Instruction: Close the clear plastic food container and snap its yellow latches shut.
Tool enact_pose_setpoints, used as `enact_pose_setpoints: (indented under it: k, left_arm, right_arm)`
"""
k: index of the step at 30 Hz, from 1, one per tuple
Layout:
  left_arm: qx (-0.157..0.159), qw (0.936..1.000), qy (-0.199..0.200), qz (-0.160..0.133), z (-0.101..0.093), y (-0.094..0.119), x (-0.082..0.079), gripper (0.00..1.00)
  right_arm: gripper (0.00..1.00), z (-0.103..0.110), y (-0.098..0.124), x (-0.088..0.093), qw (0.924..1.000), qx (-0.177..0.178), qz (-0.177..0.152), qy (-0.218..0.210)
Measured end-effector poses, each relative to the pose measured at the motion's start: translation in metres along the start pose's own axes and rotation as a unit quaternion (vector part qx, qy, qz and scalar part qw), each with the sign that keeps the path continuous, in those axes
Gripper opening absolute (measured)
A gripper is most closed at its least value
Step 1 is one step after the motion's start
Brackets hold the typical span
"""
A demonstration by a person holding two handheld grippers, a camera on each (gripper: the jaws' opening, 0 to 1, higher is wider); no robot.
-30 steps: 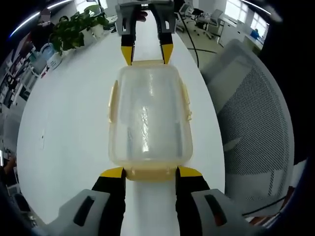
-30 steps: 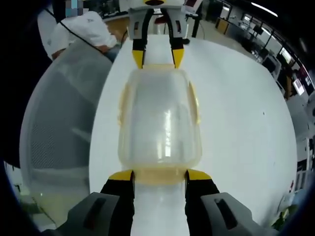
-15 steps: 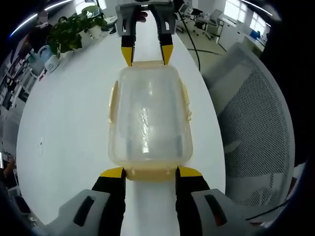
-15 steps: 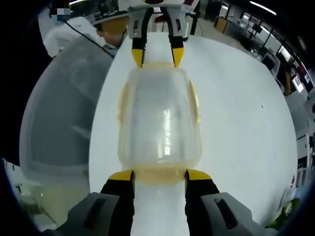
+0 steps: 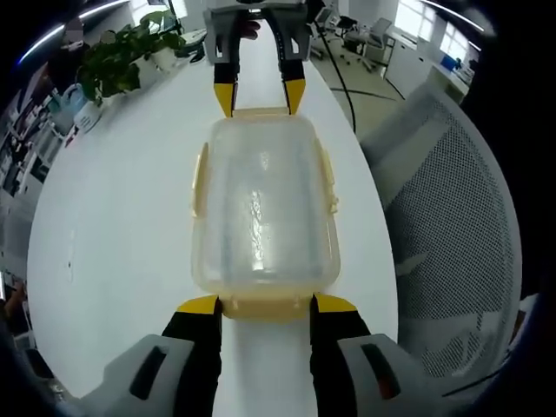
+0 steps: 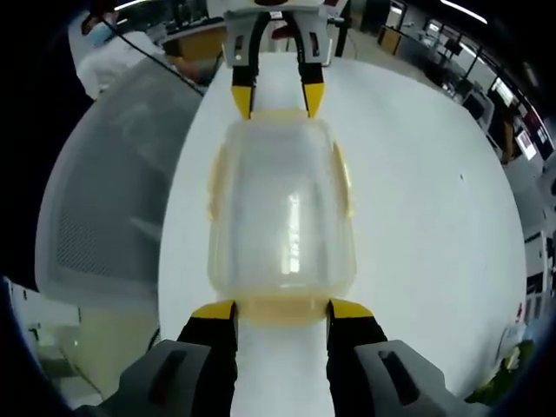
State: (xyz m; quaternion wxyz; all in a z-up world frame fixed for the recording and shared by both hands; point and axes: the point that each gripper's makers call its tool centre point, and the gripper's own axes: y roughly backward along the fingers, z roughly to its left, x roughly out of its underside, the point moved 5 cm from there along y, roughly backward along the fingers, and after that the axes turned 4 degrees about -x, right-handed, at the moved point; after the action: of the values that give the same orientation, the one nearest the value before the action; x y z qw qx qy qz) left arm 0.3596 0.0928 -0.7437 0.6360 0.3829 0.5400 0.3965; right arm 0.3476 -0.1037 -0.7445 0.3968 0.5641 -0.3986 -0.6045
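1. Clear plastic food container with yellow latches (image 5: 263, 204), lid down, lies on the long white surface (image 5: 113, 208), its long axis running straight from one gripper to the other
2. Left gripper (image 5: 263, 306) sits at the container's near short end in the left gripper view, its yellow-tipped fingers (image 5: 201, 306) apart and flanking the yellow end latch (image 5: 266, 307) without clamping it
3. Right gripper (image 6: 281, 311) mirrors this at the opposite short end in the right gripper view, fingers (image 6: 215, 311) apart on either side of that end's latch (image 6: 280, 312); it appears across the container in the left gripper view too (image 5: 259, 95)
4. Side latches (image 5: 199, 181) on the long edges stand slightly outward and look unsnapped, though this is hard to confirm
5. Each gripper is equally close to its own end latch, so the coming press likely falls at both ends along the long axis
6. A grey mesh office chair (image 5: 452, 217) stands just beside the surface
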Motion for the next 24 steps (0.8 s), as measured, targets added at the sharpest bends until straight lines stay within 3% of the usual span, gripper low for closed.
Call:
enact_pose_setpoints:
  k: [10,24]
  left_arm:
    - [0.004,1.0000,0.004,-0.001,-0.001,-0.008,-0.012,0.39]
    - [0.009,0.9999,0.008,0.008,-0.004,-0.014,-0.011,0.39]
  right_arm:
    - [0.38,0.001,0.002,0.014,1.0000,-0.002,0.001,-0.006]
    - [0.39,0.002,-0.003,0.018,1.0000,-0.008,0.001,-0.004]
